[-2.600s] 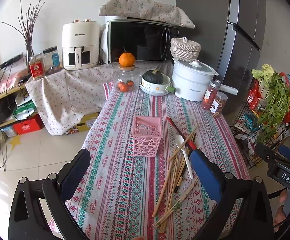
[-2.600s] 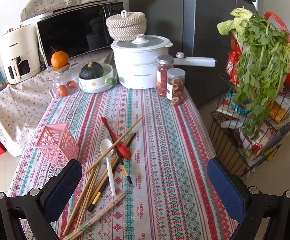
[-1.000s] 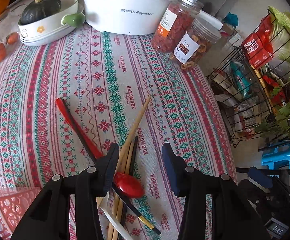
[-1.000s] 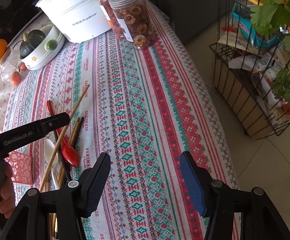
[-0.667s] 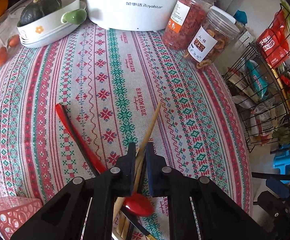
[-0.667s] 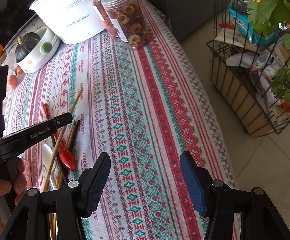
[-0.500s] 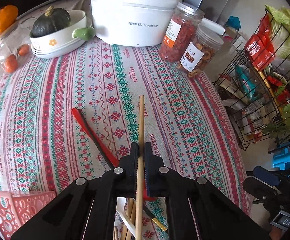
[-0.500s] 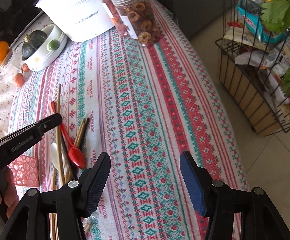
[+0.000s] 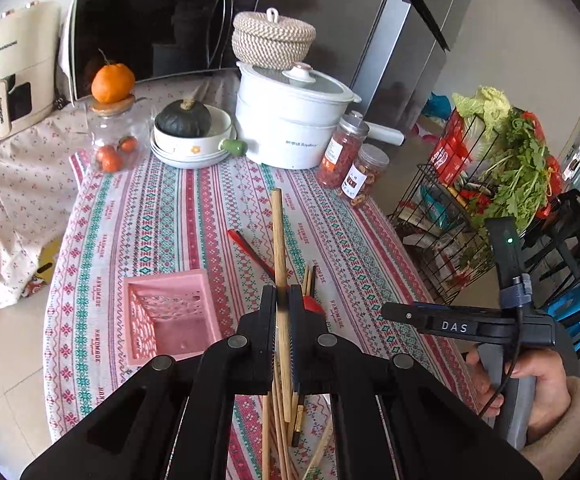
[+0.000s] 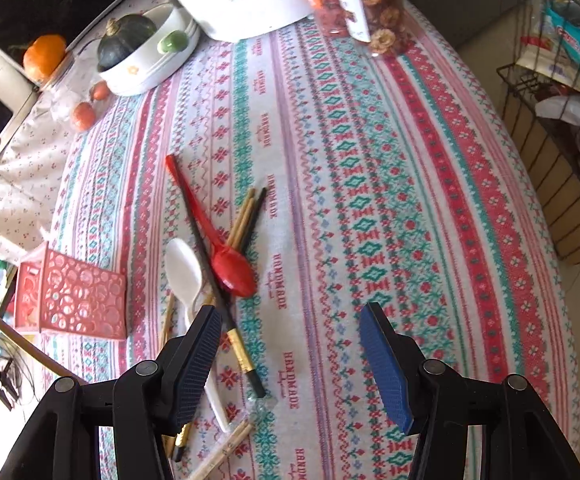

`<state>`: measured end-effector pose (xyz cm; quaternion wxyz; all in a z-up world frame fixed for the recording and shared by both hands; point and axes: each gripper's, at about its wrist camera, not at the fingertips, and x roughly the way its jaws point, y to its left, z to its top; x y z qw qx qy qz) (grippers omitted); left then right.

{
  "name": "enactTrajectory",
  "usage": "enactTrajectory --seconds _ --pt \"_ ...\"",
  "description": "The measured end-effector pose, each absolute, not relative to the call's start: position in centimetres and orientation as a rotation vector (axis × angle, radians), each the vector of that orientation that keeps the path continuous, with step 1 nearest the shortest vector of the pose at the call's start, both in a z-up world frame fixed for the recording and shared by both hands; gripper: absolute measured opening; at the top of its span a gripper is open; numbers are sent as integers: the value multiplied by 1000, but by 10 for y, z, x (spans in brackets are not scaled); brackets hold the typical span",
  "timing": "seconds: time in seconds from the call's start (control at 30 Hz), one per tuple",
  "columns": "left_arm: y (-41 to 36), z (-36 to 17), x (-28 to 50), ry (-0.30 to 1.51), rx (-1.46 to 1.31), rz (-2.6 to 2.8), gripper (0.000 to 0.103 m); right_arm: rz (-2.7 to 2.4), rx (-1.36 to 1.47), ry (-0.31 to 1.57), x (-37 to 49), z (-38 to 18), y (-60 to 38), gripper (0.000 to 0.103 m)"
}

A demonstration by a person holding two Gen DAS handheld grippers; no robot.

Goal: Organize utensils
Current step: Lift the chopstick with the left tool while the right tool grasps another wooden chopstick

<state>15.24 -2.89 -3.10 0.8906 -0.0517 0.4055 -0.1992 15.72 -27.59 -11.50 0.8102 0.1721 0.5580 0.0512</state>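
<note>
The left tongs (image 9: pixel 283 294) are pinching one long wooden chopstick (image 9: pixel 279 240) above the tabletop (image 9: pixel 170 216), nearing the empty pink perforated plastic basket (image 9: pixel 170 320), while the spread right tongs (image 10: pixel 290 344) are hovering over the remaining red plastic spoon (image 10: pixel 226 256), white plastic spoon (image 10: pixel 186 276) and chopsticks.

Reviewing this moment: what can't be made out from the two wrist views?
- Left wrist view: the lower part of the wooden chopstick held by the left gripper, and most of the utensil pile, are hidden by the gripper's body.
- Right wrist view: the white spoon handle is partly hidden by the right gripper finger.
- Right wrist view: the pink basket interior faces away.
</note>
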Motion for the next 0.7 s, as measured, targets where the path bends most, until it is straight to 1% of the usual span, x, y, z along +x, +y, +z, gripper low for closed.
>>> enactTrajectory --seconds 0.13,0.27,0.53,0.6,0.7 --pt "2 -20 132 824 -176 -414 5 179 282 1241 148 -126 -238 63" --pt "16 -12 115 773 -115 -398 5 217 250 1300 138 -141 -208 63" --pt "38 -22 101 799 -72 -410 5 167 202 1439 116 -182 -185 61" --pt "41 -25 101 813 -75 -412 5 152 138 1434 111 -183 -177 59" --pt "42 -26 101 814 -78 -407 5 141 92 1444 106 -186 -168 59"
